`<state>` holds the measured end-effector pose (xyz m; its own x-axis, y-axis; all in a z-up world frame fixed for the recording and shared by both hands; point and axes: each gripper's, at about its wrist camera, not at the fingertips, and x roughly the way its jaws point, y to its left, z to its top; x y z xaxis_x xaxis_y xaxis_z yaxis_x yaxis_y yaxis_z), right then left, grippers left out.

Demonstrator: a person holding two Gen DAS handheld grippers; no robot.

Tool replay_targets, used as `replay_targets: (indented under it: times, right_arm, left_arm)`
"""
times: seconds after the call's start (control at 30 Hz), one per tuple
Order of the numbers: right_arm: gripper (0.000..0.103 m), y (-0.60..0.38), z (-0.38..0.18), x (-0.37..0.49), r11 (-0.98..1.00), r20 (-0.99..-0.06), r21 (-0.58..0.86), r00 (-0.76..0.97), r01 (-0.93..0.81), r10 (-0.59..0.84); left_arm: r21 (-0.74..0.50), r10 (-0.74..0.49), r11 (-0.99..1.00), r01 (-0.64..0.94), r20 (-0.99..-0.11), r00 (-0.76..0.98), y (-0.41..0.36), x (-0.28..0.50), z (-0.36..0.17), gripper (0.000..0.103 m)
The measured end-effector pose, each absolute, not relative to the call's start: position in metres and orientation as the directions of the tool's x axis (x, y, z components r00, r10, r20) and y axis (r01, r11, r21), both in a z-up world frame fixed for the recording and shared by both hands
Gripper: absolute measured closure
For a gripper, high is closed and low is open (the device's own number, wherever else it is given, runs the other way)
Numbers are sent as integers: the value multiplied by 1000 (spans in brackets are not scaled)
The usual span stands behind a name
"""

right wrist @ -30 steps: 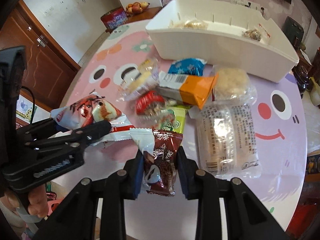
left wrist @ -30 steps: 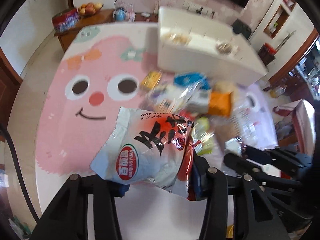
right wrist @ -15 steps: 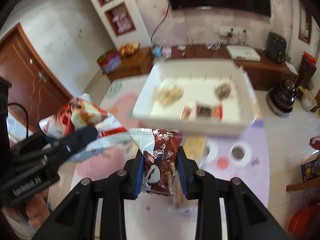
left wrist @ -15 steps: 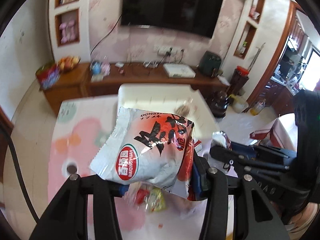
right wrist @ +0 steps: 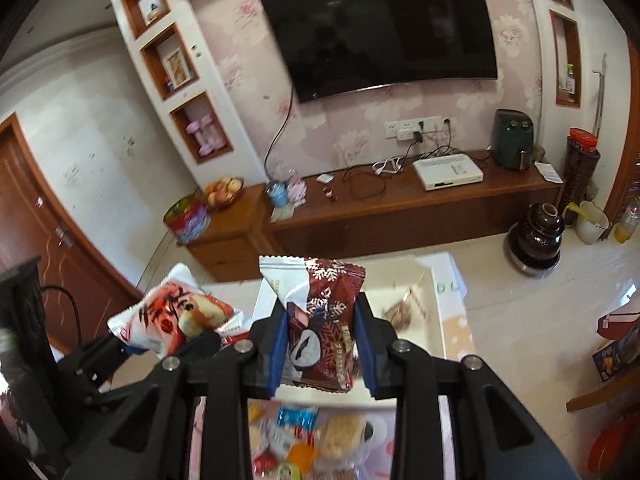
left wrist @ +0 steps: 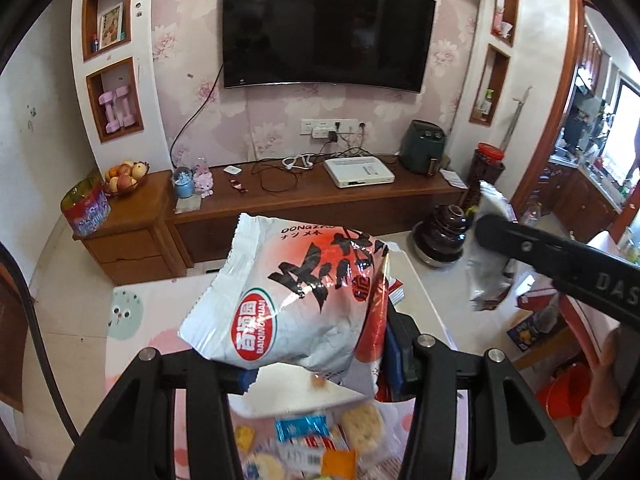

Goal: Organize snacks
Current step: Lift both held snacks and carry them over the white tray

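Note:
My left gripper (left wrist: 320, 364) is shut on a white and red snack bag (left wrist: 296, 300) and holds it high above the white bin (left wrist: 424, 300). The bag also shows in the right wrist view (right wrist: 172, 316). My right gripper (right wrist: 322, 348) is shut on a dark red snowflake snack packet (right wrist: 320, 320), held over the white bin (right wrist: 444, 280). That packet shows from behind in the left wrist view (left wrist: 490, 256). The bin holds a small wrapped snack (right wrist: 404, 308). A pile of loose snacks (right wrist: 304, 440) lies on the table below.
The table has a pink cartoon cover (left wrist: 128, 344). Behind it stand a wooden TV cabinet (left wrist: 312, 204) with a fruit bowl (left wrist: 124, 174), a red tin (left wrist: 86, 210) and a wall TV (left wrist: 324, 24). A dark ceramic jar (right wrist: 536, 236) sits on the floor to the right.
Both grippers have risen and tilted up from the snack pile, carrying their packets over the white bin. The room wall now fills both views.

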<state>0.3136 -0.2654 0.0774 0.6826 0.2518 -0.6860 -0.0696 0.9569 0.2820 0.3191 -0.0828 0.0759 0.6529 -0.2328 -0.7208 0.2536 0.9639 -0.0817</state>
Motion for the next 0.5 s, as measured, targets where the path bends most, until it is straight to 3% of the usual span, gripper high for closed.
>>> replay_targets:
  times: [0.5]
  right_arm:
    - [72,-265,2,396,967,-797,253,573,30,191]
  left_arm:
    - [-42,-140,980,194,-838,528,-104,422,-20,56]
